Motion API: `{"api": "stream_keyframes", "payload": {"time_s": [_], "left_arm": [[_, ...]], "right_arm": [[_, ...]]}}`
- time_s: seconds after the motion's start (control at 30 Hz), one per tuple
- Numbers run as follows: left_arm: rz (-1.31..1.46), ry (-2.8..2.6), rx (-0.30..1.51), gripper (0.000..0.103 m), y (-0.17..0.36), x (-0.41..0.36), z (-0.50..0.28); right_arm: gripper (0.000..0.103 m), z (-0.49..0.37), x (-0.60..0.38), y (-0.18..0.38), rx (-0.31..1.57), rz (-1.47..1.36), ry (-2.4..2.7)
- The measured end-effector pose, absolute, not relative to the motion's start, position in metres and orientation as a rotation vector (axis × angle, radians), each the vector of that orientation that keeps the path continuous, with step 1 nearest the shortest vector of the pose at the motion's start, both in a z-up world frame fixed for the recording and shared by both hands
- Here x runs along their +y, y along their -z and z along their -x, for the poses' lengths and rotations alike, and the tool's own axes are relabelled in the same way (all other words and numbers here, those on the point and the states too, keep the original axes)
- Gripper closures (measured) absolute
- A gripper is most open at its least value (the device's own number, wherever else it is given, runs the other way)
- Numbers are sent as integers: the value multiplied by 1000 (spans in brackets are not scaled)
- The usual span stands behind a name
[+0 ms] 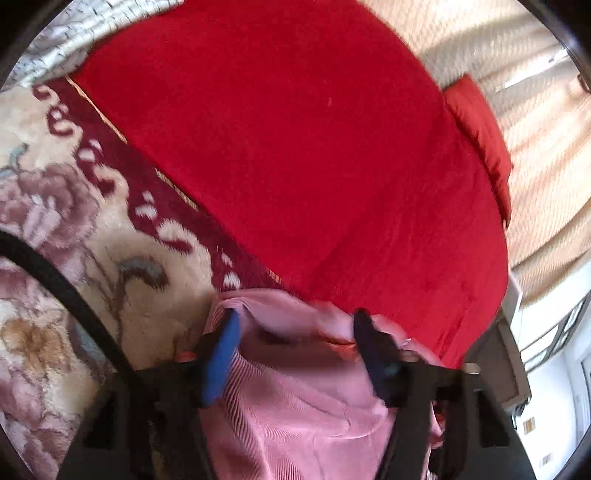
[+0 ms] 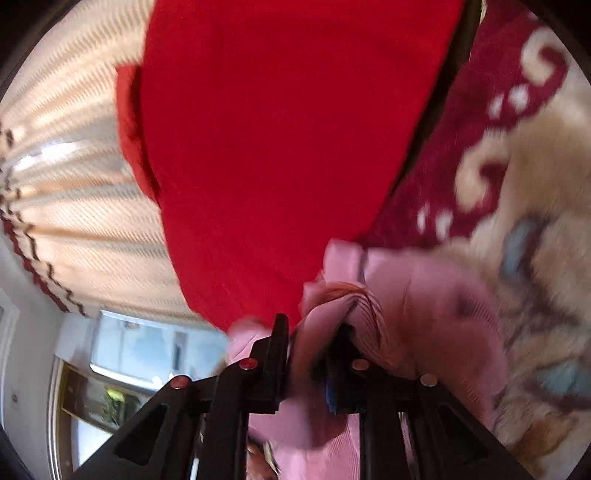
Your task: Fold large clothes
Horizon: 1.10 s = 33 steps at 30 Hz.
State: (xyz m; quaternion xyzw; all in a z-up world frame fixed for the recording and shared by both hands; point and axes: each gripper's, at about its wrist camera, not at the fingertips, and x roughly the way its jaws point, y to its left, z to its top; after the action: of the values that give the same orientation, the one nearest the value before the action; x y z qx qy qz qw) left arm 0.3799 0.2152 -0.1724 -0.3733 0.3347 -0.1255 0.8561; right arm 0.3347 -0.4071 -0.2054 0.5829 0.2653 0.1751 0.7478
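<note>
Red bedspread (image 1: 295,147) at centre; floral carpet (image 1: 55,229) at nine o'clock; cream curtains (image 1: 535,129), sunlit window (image 2: 147,350).

My pink ribbed garment (image 1: 295,398) lies bunched and rumpled at the near edge of the red surface, partly over the flowered carpet; its folds (image 2: 332,295) stand gathered, blurred in places.

— Any writing, labels or numbers to read here?
— None. The grey cloth (image 1: 62,33) at the top of the left wrist view bears small dark marks, but they are too blurred to read.
</note>
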Motion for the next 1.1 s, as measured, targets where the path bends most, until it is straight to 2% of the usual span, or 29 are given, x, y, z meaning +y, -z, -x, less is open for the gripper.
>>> {"api": "stream_keyframes", "payload": {"time_s": [0.03, 0.1, 0.17, 0.3, 0.53, 0.57, 0.63, 0.73, 0.87, 0.9, 0.93, 0.97, 1.1], "left_arm": [[775, 256, 682, 34, 166, 215, -376], [718, 239, 660, 30, 152, 210, -364], [615, 226, 677, 25, 140, 196, -349], [480, 236, 765, 24, 142, 173, -335], [278, 18, 981, 24, 189, 158, -344], [296, 12, 1004, 20, 200, 163, -349], [353, 24, 1005, 17, 211, 172, -354], [318, 17, 979, 18, 201, 169, -353], [315, -9, 901, 18, 190, 173, -355], [338, -5, 884, 18, 185, 175, -354], [356, -1, 872, 18, 181, 176, -351], [378, 1, 864, 18, 179, 180, -352], [406, -20, 886, 18, 183, 188, -362]], "right_arm": [[52, -327, -416, 201, 531, -1290, -365], [17, -305, -428, 181, 421, -1235, -301], [17, -292, -420, 152, 356, -1070, -294], [21, -287, -378, 120, 443, -828, -352], [34, -304, -323, 143, 709, -611, -302], [37, -312, -320, 156, 786, -595, -257], [67, -320, -322, 177, 887, -611, -203], [70, -319, -327, 183, 906, -651, -174], [66, -307, -330, 149, 757, -607, -161], [49, -304, -334, 140, 715, -609, -141], [17, -302, -340, 134, 677, -621, -128], [9, -302, -346, 129, 639, -637, -115], [10, -330, -358, 119, 592, -618, -139]]}}
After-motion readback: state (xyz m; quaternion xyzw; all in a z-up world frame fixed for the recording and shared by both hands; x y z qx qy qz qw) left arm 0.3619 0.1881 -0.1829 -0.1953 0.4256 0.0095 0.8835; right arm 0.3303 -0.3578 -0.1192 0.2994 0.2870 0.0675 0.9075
